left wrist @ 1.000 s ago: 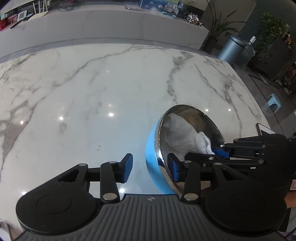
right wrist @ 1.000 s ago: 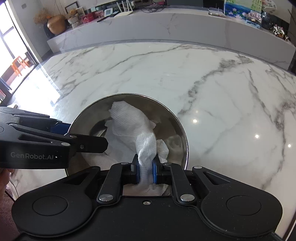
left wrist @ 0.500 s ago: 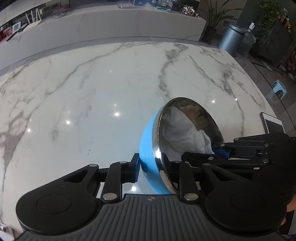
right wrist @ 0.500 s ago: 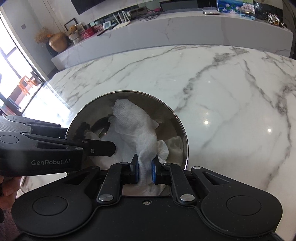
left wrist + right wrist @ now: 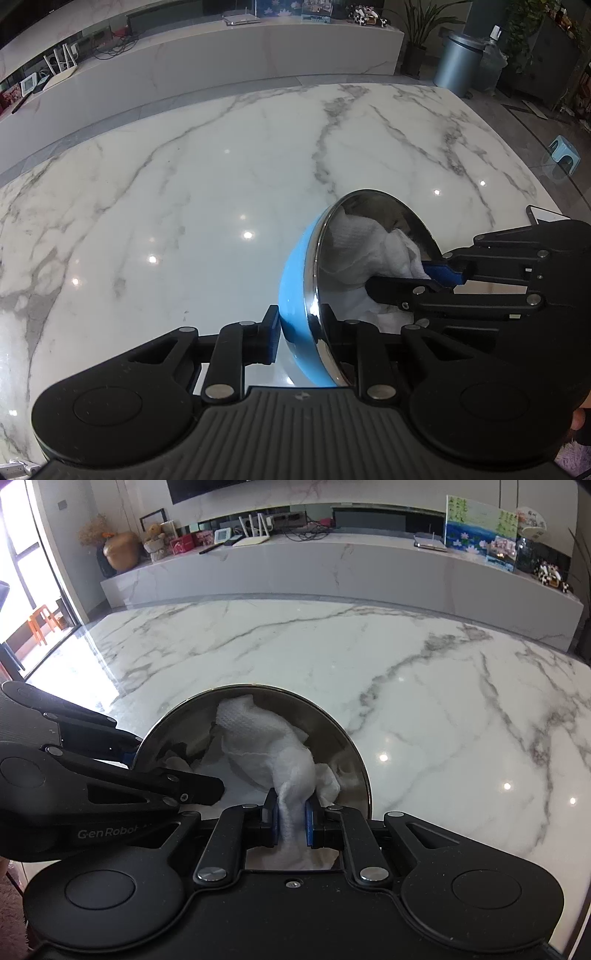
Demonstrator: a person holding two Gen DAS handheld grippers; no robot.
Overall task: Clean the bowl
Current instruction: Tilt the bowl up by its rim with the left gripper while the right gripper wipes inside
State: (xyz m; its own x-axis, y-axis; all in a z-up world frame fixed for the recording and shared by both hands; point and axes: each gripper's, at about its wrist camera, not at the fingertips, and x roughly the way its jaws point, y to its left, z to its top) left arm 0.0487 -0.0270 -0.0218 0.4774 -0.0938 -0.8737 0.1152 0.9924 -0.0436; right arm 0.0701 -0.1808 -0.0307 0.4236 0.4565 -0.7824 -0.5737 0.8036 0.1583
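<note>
A bowl (image 5: 295, 280), blue outside and polished steel inside, stands tipped on its side on the marble table (image 5: 184, 221). My left gripper (image 5: 301, 332) is shut on its near rim, one pad on the blue wall and the other finger inside. A crumpled white cloth (image 5: 266, 746) lies in the bowl (image 5: 177, 731), and my right gripper (image 5: 291, 818) is shut on its near end. In the left wrist view the right gripper (image 5: 399, 275) reaches into the bowl from the right. In the right wrist view the left gripper (image 5: 173, 771) straddles the bowl's left rim.
A phone (image 5: 543, 214) lies at the table's right edge. Beyond the table runs a long marble counter (image 5: 332, 572) with routers, pictures and ornaments. A grey bin (image 5: 458, 62) and a small blue stool (image 5: 563, 149) stand on the floor to the right.
My left gripper has closed on the bowl's rim, which a second ago stood loose between its open fingers. The right gripper keeps its hold on the cloth.
</note>
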